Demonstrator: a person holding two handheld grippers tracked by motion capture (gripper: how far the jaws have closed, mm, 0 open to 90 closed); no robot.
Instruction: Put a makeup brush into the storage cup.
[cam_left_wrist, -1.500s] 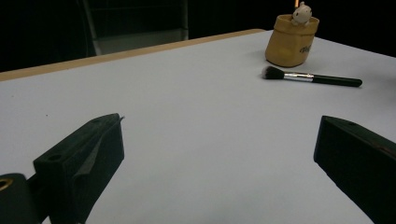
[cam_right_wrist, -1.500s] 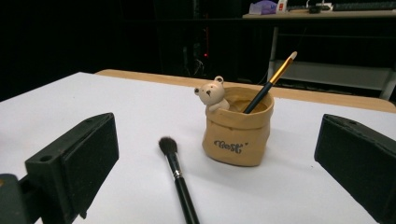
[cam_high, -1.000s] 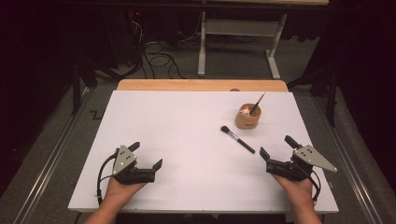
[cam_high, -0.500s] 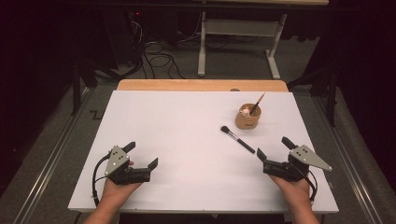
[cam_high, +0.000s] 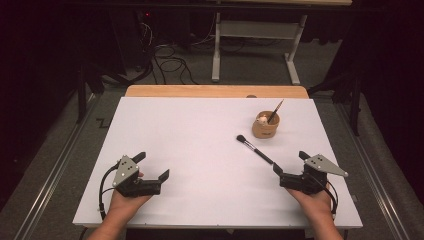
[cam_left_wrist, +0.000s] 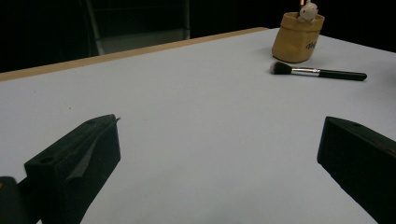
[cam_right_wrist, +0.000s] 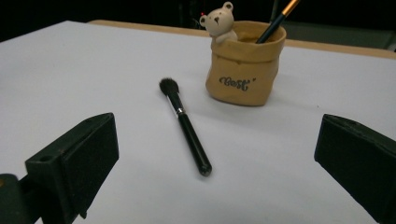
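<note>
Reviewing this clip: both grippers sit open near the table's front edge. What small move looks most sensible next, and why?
Probably ease the right gripper forward over the black-handled makeup brush: its jaws stand open, and the brush lies loose just ahead of it, beside the tan bear-trimmed pot.

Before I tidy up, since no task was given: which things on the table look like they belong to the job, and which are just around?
Likely the job:
makeup brush lying loose on the white table
tan pouch holder with a bear figure and one brush standing inside
both grippers, left and right, open

Just around:
cables on the floor
white stand behind
</note>
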